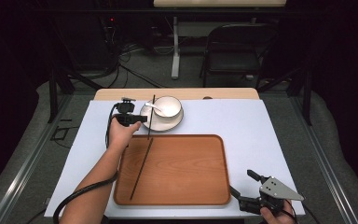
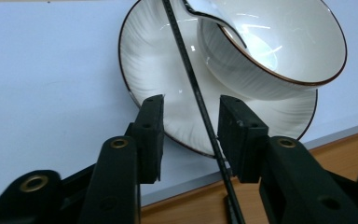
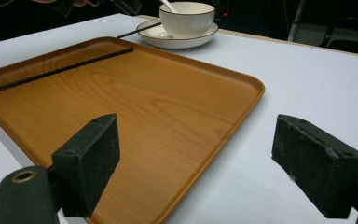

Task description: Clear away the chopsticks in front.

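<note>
chopstick [image 2: 193, 84]: thin, black, leaning on plate [image 2: 144, 60] rim beside bowl [image 2: 279, 51] w/ spoon [image 2: 205, 16] | 2nd chopstick [image 1: 141, 169] flat in tray [image 1: 177, 198] | step: prob. pickup approach; next: close on stick, lift | left gripper [image 2: 189, 125] released, jaws straddling stick, right pad touching | right gripper [image 3: 205, 158] released, idle by tray corner

Black folding chair [image 1: 240, 49] beyond table [image 1: 177, 94]
</note>
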Tool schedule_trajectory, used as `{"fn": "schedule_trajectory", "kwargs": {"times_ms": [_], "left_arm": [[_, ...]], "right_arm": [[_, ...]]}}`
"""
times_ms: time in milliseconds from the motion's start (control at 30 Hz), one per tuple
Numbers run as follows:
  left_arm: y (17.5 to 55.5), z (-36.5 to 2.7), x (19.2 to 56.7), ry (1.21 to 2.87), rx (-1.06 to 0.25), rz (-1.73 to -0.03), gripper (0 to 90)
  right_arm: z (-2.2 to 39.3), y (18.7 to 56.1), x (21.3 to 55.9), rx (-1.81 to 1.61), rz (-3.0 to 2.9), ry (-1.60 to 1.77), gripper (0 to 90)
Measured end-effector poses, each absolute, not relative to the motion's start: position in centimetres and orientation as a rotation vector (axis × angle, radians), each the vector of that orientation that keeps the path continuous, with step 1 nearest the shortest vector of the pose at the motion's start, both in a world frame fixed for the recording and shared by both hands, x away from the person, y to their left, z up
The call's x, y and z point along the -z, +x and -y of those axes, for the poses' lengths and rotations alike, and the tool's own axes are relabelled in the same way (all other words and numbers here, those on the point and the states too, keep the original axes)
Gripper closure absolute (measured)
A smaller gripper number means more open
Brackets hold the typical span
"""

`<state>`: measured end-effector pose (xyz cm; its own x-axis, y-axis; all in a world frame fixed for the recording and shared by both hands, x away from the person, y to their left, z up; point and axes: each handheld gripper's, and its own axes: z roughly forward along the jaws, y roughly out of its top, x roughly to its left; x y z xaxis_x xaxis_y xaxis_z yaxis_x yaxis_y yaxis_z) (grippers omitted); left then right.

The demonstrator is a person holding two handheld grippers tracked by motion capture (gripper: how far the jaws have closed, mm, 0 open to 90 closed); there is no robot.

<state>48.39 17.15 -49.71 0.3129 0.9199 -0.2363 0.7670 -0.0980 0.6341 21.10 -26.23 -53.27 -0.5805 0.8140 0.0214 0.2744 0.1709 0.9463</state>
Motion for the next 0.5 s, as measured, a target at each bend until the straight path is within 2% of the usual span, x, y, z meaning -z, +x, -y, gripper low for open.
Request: {"fn": "schedule_trajectory", "kwargs": {"times_ms": [233, 500], "left_arm": [[49.7, -15.6, 49.9, 1.933, -0.264, -1.529, 70.1], [50.5, -15.1, 50.6, 1.936, -0.240, -1.582, 70.9]], "right_arm": [[26.2, 21.1, 53.3, -1.414, -1.952, 1.022, 14.6], [26.3, 21.0, 53.3, -1.413, -1.950, 1.014, 14.6]]}}
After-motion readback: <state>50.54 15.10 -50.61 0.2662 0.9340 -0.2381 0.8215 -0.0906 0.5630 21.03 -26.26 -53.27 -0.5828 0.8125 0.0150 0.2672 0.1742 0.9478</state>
